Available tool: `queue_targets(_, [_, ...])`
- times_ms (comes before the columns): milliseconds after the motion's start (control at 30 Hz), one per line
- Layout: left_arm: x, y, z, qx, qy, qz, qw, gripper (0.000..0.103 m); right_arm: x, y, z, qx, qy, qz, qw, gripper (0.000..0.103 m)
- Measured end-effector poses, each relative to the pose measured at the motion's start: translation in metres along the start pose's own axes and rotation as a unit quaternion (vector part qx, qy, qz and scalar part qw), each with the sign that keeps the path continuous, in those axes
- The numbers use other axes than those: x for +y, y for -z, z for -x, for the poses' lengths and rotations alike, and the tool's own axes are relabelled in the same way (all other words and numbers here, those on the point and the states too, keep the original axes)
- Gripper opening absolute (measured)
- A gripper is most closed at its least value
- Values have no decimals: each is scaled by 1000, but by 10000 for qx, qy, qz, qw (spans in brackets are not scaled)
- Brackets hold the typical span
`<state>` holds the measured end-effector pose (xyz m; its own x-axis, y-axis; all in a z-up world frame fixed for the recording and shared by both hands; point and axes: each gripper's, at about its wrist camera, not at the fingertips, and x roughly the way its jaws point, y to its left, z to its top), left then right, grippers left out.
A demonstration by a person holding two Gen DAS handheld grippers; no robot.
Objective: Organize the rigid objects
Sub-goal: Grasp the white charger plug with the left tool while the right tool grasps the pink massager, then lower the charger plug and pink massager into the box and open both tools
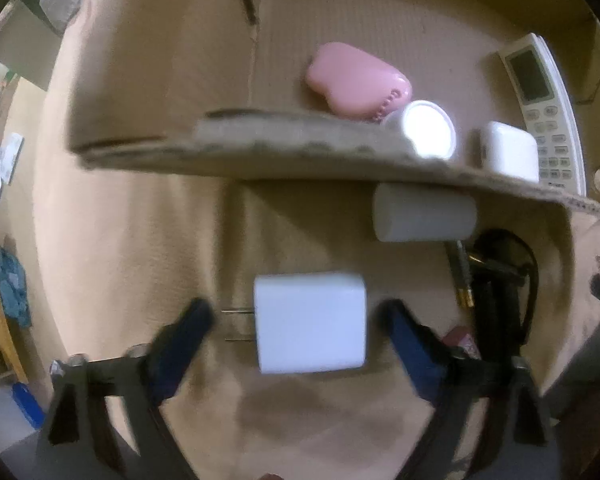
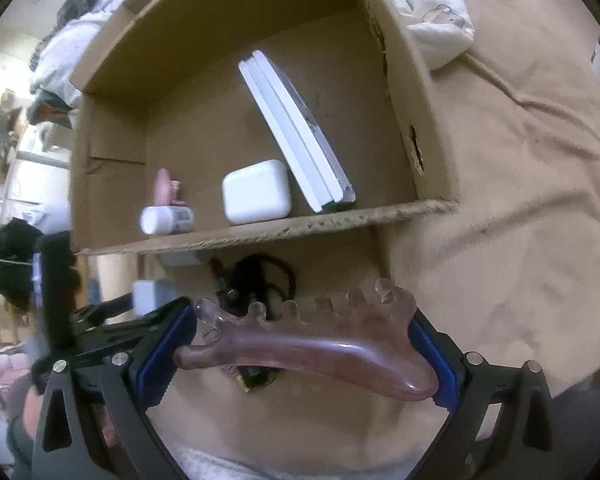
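My left gripper [image 1: 300, 316] is open around a white plug adapter [image 1: 310, 322] with two prongs pointing left; the pads do not touch it. It lies on tan bedding in front of a cardboard box [image 1: 300, 148]. My right gripper [image 2: 304, 332] is shut on a purple-brown comb-shaped massage tool [image 2: 300, 344], held across the jaws in front of the same box [image 2: 300, 222]. Inside the box are a pink case [image 1: 358, 78], a white bottle [image 1: 428, 128], a white earbud case [image 2: 256, 192] and a white remote [image 2: 296, 128].
A white cylinder [image 1: 424, 212] and black cables [image 1: 500, 276] lie outside the box's near wall. The left gripper [image 2: 100, 316] shows at the left of the right wrist view. A crumpled white cloth [image 2: 432, 8] lies beyond the box on the tan blanket [image 2: 520, 200].
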<state>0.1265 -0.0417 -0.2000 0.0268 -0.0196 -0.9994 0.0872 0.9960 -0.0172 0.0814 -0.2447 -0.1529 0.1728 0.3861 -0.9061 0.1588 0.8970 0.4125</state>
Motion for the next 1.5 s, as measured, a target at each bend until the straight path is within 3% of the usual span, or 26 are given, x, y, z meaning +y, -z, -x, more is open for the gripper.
queue_targets(33, [1,-1,3,-55,-39,-9,10000,55,-2,-2,6,-16,-51,10,10000,103])
queue_targets(67, [2,-2,6,-82,-4,-1,10000,53,-2,-1,9,-37,-114,21,9999,103])
queue_targets(267, [10,13,30,-260,138,11,9996,53,-8,4,33,-154,-369,149,9991,103])
queue_targets(600, [12,28,134,-1369,448,31,9896,53,21,-11,71,-609,-666,587,9942,103])
queue_targets(800, [0,16,165,-1920,273,-252,9807,53,42,-39,86,-875,-889,931,9878,103])
queue_targets(1000, [-23,-9,145,-1830,98,-648,9809,53,43,-72,44,-542,-1457,760,9849,103])
queue_targets(1267, [-39,-34,105,-1650,-13,-892,9823,53,33,-93,-7,0,-1707,316,9848,103])
queue_targets(1400, [-32,-39,87,-1485,265,-703,9860,53,35,-94,-20,-7,-1365,385,9899,103])
queue_targets(1500, [-28,-39,83,-1545,150,-712,9853,53,33,-95,-25,-107,-692,457,9965,103])
